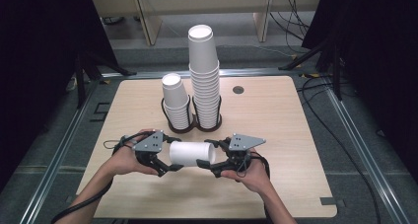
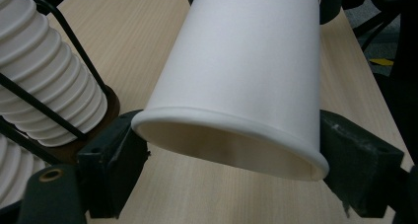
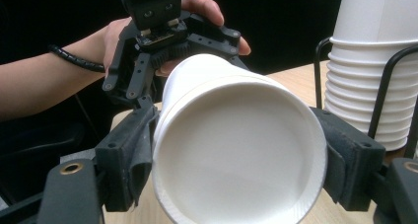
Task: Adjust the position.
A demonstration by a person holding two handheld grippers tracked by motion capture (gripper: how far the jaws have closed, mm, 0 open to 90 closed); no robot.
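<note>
A white paper cup point(image 1: 190, 154) lies on its side just above the wooden table point(image 1: 276, 120), held between both grippers near the front edge. My left gripper point(image 1: 170, 156) is shut on the cup's left end. In the left gripper view its black pads point(image 2: 116, 150) press on both sides of the rolled rim of the cup point(image 2: 246, 61), whose open mouth faces that camera. My right gripper point(image 1: 209, 155) is shut on the right end. In the right gripper view the cup's point(image 3: 236, 150) flat round end faces the camera and the pads point(image 3: 135, 150) touch both its sides.
Behind the grippers a black wire holder point(image 1: 190, 126) stands mid-table, carrying a short stack of white cups point(image 1: 175, 100) on the left and a taller stack point(image 1: 203, 71) on the right. A round grommet point(image 1: 238, 90) sits at the back. Bare wood lies to the right.
</note>
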